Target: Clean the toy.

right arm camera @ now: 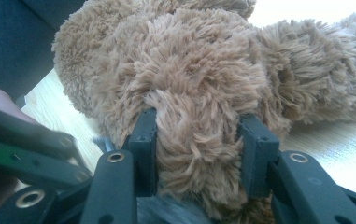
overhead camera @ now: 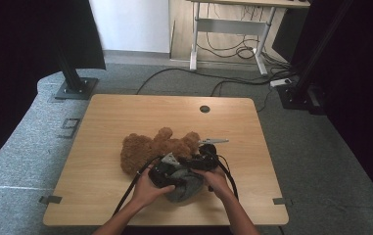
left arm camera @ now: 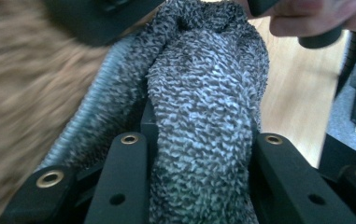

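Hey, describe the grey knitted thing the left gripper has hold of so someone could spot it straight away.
Look at the wooden table, near its front edge where the two hands meet. Beside the brown teddy bear lies a grey sock, pinched in the left gripper. It is speckled grey knit with a ribbed cuff, unlike the bear's shaggy brown fur.

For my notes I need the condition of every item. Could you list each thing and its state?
Left claw: shut on the grey knitted cloth.
Right claw: shut on the teddy bear.
Grey knitted cloth: bunched up, gripped, touching the bear.
Teddy bear: lying on the table, one furry part gripped.
Table: bears the bear.
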`<control>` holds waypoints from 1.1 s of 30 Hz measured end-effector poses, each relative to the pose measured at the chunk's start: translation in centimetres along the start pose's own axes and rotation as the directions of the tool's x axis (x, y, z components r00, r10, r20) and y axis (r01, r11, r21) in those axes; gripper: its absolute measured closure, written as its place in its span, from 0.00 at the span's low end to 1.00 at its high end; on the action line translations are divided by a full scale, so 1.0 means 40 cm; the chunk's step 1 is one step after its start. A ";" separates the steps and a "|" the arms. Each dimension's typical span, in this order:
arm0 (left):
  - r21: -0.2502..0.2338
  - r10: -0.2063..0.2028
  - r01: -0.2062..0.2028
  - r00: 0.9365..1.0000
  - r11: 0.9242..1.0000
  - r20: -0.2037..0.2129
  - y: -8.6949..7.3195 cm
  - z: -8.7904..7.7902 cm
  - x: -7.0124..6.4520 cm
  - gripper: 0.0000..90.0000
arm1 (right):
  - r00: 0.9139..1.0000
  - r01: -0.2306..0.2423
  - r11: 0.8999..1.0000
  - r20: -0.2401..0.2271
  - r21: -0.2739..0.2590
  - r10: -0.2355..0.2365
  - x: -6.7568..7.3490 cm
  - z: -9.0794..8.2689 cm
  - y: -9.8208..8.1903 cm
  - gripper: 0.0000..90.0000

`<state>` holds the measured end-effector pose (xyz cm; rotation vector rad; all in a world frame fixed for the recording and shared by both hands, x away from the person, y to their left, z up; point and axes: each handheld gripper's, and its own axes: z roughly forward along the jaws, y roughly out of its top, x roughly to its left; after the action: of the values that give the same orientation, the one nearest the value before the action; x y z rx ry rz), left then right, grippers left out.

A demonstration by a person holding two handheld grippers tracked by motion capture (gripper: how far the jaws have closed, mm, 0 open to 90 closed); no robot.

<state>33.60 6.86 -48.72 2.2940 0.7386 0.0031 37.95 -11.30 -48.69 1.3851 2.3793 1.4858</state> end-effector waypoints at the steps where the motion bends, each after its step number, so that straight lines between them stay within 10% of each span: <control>1: 0.004 0.003 -0.003 1.000 1.000 -0.005 0.004 0.010 -0.003 0.74 | 1.000 0.000 1.000 0.000 0.000 0.000 0.000 0.000 0.000 0.62; 12: 0.037 -0.038 0.041 0.997 0.999 -0.070 -0.026 0.012 0.025 0.75 | 1.000 -0.006 1.000 0.016 -0.011 0.006 -0.003 -0.001 -0.003 0.64; 33: -0.027 -0.177 0.175 0.980 0.984 -0.091 -0.166 -0.137 0.150 0.75 | 1.000 -0.005 1.000 0.018 -0.010 0.005 -0.003 0.001 -0.012 0.67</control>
<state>34.13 17.25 -50.08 2.2153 0.9834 0.0351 37.73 -11.42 -49.13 1.3972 2.3567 1.4772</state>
